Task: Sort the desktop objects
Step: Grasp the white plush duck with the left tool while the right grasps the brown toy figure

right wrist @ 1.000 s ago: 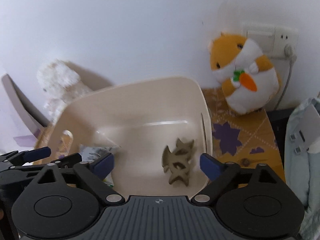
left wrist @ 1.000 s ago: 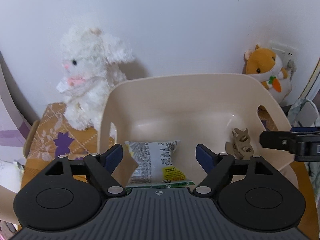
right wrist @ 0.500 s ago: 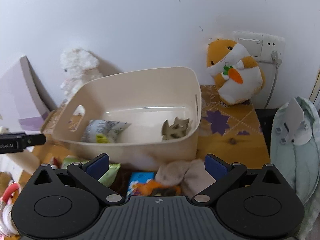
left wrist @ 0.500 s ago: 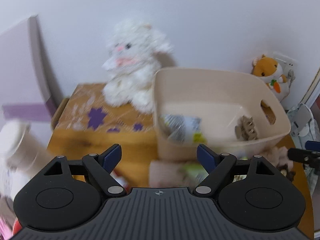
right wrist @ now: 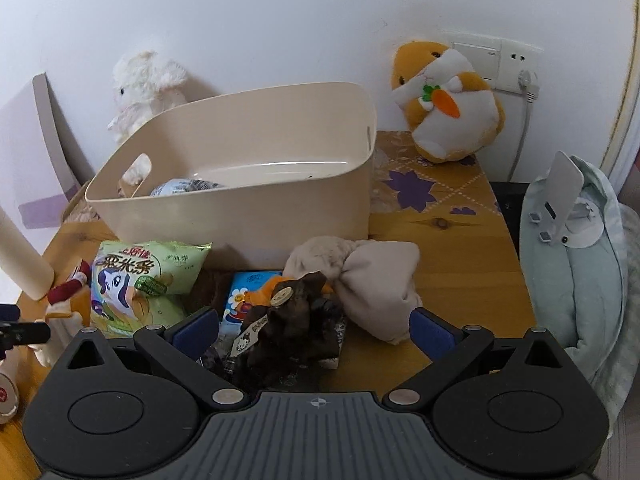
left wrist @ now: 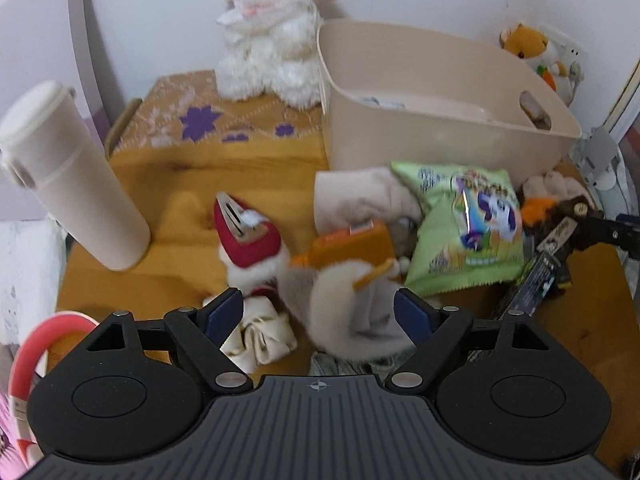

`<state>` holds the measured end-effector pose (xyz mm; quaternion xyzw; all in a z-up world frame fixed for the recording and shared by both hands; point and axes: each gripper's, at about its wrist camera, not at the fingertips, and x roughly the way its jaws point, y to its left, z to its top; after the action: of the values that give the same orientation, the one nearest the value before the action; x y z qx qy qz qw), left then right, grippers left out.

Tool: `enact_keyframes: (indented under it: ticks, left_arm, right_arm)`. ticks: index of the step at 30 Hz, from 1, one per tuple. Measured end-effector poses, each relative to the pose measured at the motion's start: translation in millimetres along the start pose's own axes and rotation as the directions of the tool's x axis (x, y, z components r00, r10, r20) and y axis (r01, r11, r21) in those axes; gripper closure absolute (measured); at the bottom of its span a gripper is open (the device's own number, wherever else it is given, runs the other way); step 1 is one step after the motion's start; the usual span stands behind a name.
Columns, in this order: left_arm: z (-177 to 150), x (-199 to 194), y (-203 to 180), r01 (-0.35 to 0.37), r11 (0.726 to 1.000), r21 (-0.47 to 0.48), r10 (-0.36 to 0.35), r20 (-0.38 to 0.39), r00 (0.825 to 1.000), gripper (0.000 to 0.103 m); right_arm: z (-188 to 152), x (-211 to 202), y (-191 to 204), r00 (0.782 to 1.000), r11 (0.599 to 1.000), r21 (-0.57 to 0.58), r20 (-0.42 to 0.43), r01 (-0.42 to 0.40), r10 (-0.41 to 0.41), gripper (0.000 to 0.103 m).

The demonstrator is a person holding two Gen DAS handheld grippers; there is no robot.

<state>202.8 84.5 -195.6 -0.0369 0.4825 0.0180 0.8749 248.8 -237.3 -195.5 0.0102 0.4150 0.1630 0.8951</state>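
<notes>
Hovering over clutter low in frame, left gripper (left wrist: 318,312) jaws spread, empty; right gripper (right wrist: 314,330) likewise wide, nothing held. Beige bin (right wrist: 256,216) mid-frame, packet already inside. Risk: soft fluffy cloth (left wrist: 352,312) tangled with orange box (left wrist: 352,246), so one grab could drag neighbours; green snack bag (left wrist: 464,232) slippery. Surface: wooden desk (right wrist: 452,240), patterned mat at back, white wall, plush toys upper frame.

Green snack bag (right wrist: 140,280) lies before the cream bin (right wrist: 248,204), touching it.
</notes>
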Motion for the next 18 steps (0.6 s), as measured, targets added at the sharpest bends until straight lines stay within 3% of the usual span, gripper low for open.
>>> enact_keyframes:
  ticks: [4,13,16,18]
  left_arm:
    - [-6.4,16.8,-3.9,-0.019,1.0,0.015,0.019,-0.029,0.999,0.02]
    - [-8.5,36.4,-8.7,-0.017,1.0,0.008,0.017,-0.045,0.999,0.021]
    - [-7.0,42.0,-11.0,-0.009,1.0,0.005,0.009,-0.043,0.999,0.03]
    - [-4.9,47.4,-12.0,0.009,1.0,-0.005,-0.01,-0.053,0.999,0.042]
  right_arm:
    - [1.5,6.5,5.7,1.0,1.0,-0.014,-0.007,-0.003,0.003,0.001]
    - [0.6,28.3,7.4,0.995,1.0,0.004,-0.094,-0.03,0.03,0.018]
    - [0.0,37.1,2.5,0.992,0.998,0.047,-0.116,-0.052,0.057,0.026]
    - [0.5,42.7,-1.6,0.989,0.994,0.089,-0.13,-0.063,0.075,0.036]
